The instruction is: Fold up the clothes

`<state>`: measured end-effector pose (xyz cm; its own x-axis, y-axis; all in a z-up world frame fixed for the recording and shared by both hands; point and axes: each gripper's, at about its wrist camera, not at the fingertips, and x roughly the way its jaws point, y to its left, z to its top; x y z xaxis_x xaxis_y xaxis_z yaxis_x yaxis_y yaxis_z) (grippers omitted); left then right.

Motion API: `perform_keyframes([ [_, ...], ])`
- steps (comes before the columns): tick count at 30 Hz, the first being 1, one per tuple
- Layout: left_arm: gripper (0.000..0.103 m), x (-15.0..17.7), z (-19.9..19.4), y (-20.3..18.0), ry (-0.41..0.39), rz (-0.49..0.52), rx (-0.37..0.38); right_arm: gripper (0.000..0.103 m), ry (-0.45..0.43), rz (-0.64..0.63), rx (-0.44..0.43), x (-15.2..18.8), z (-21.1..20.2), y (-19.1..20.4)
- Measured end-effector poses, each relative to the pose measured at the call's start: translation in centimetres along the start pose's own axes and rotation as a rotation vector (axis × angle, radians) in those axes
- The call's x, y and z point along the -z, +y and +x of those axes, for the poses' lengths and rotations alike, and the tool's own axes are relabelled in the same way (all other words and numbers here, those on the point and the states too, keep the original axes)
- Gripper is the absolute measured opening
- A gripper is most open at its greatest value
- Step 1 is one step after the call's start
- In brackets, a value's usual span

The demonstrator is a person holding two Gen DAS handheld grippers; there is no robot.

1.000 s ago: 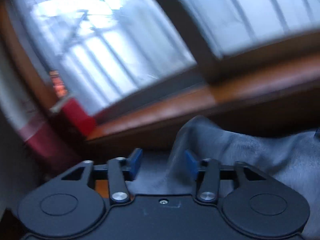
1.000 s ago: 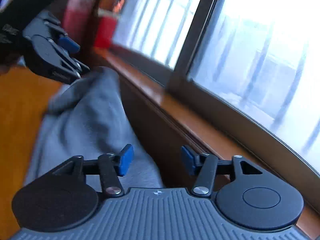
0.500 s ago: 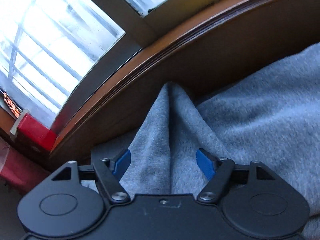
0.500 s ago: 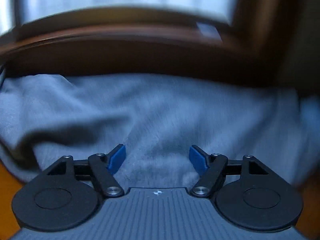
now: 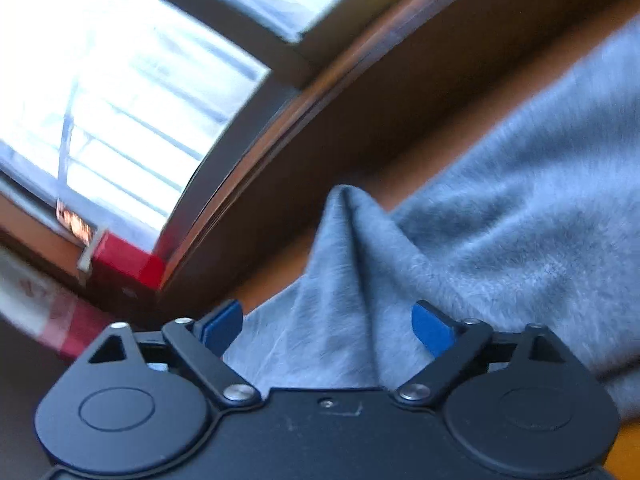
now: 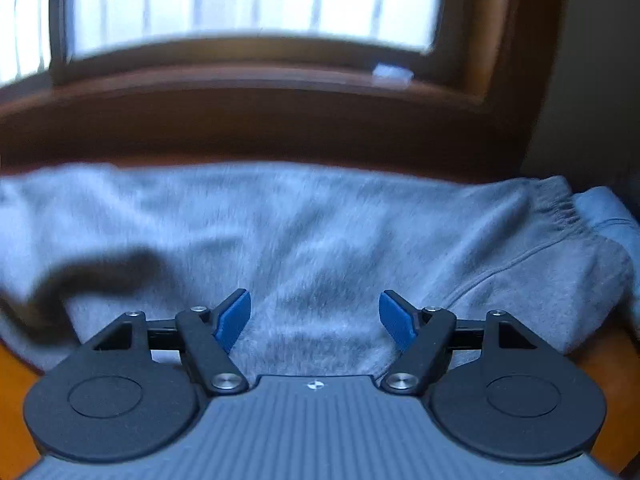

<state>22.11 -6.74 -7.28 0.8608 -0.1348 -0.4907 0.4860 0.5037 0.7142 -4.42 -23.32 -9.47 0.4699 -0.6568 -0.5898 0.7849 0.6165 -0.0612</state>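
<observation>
Here, what can and cannot be made out:

Garment: a grey fleecy garment [image 6: 320,232] is seen spread along the orange wooden surface [image 5: 276,276] below the window sill [image 6: 240,80]; an elastic cuff or waistband [image 6: 560,208] is seen at its right end in the right wrist view, but what kind of garment it is cannot be told.

Peaked fold: in the left wrist view a pinched ridge of the cloth [image 5: 348,216] is seen standing up ahead of the tool, its base hidden behind the black housing.

Left gripper [image 5: 328,324]: its jaws are opening; cloth is seen between the blue pads [image 5: 222,326], but no pad is seen pressing on it.

Right gripper [image 6: 315,316]: the jaws are held apart above the flat cloth, with nothing clamped; whether the tips touch the fabric cannot be told.

Dark shape: a blurred dark curve [image 6: 92,272] is seen at the left over the cloth; shadow or fold cannot be decided.

Sill objects: a red box [image 5: 128,260] is seen beside the window frame, and a small white item [image 6: 392,72] is too blurred to name.

Cut off: the garment's left and right ends are lost past the edges of both views.

Blur: both views are smeared, the window panes [image 5: 120,92] washed out by glare.
</observation>
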Motion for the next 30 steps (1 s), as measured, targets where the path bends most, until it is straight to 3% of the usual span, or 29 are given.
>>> perform_keyframes([
  [3,0.102,1.3,-2.6,3.6,-0.012,-0.122,0.071,0.074,-0.045,0.073,-0.048,-1.4,-2.0,1.2],
  [5,0.103,2.3,-2.5,6.4,-0.025,-0.200,0.144,0.074,-0.055,0.097,-0.113,-2.4,-3.4,2.7],
  [9,0.103,5.7,-0.9,10.5,-0.049,-0.305,0.271,0.075,-0.043,0.059,-0.232,-2.4,-5.7,9.3],
  [13,0.103,9.0,1.9,13.7,-0.085,-0.247,0.369,0.075,-0.050,0.065,-0.286,-1.1,-7.0,17.7],
  [16,0.103,11.5,3.6,16.7,-0.086,-0.192,0.456,0.075,-0.051,0.106,-0.267,-0.5,-7.2,24.8],
  [20,0.103,14.1,5.6,20.1,-0.071,-0.136,0.504,0.075,-0.001,0.125,-0.311,-1.6,-7.2,32.5],
  [25,0.103,15.2,8.4,23.2,-0.053,-0.187,0.588,0.075,0.014,0.105,-0.314,-2.3,-8.1,36.8],
  [30,0.103,15.2,10.5,24.2,-0.053,-0.207,0.583,0.075,0.022,0.123,-0.352,-2.7,-7.5,38.4],
])
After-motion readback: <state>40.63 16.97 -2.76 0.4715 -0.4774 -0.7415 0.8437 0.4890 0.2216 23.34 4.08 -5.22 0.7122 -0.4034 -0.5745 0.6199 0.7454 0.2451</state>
